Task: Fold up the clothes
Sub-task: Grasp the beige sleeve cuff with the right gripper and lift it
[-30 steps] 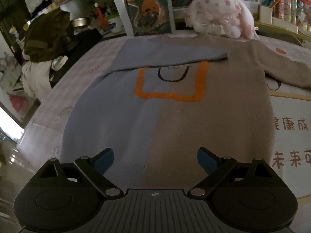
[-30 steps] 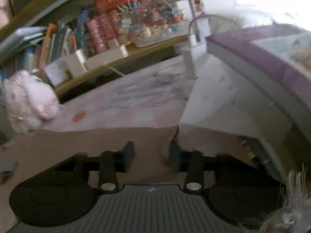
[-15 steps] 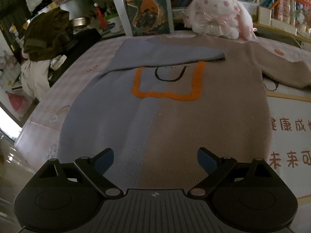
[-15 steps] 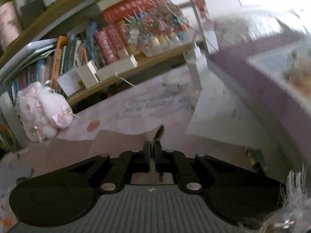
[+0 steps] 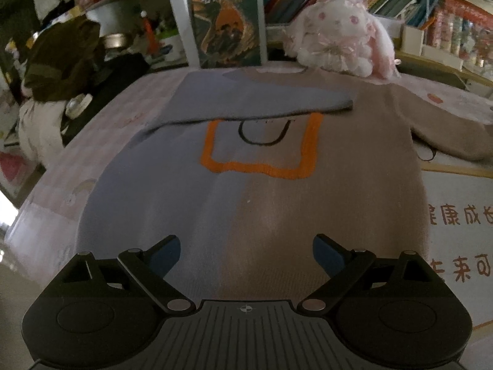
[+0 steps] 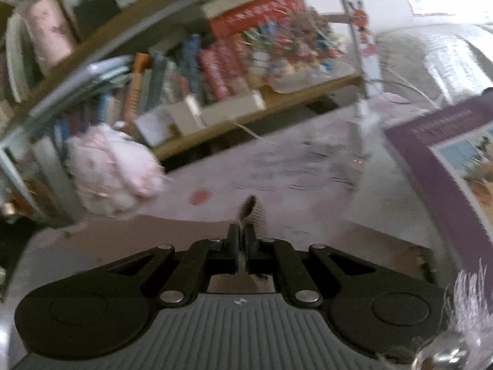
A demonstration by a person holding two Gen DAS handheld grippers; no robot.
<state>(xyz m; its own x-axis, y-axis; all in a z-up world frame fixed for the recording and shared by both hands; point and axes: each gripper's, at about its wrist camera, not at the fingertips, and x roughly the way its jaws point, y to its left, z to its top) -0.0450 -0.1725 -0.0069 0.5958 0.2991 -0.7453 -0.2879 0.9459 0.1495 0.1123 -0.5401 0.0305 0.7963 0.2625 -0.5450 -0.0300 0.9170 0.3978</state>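
While my left gripper hangs with its two blue pads spread wide apart and nothing between them, my right gripper has its fingers pinched together on the brown sleeve, a tuft of knit sticking up past the tips.

The sweater lies flat on the bed, just ahead of the left gripper. It is one garment, half blue and half brown, with an orange outline and a black U shape on the chest. Its blue sleeve is folded across the chest; the brown one runs off to the right.

For writing: the book standing upright behind the collar carries Chinese characters, 哈利·波特, on its cover. The white sheet beside the sweater's right edge has large orange Chinese characters; I read 康成 in the upper row and 来 in the lower, the rest being cut by the frame. A red box on the shelf in the right view carries print too blurred for me to read.

I count one pink plush rabbit behind the right shoulder, and one purple-edged board at the right; the shelved books seem too many and too smeared to count.
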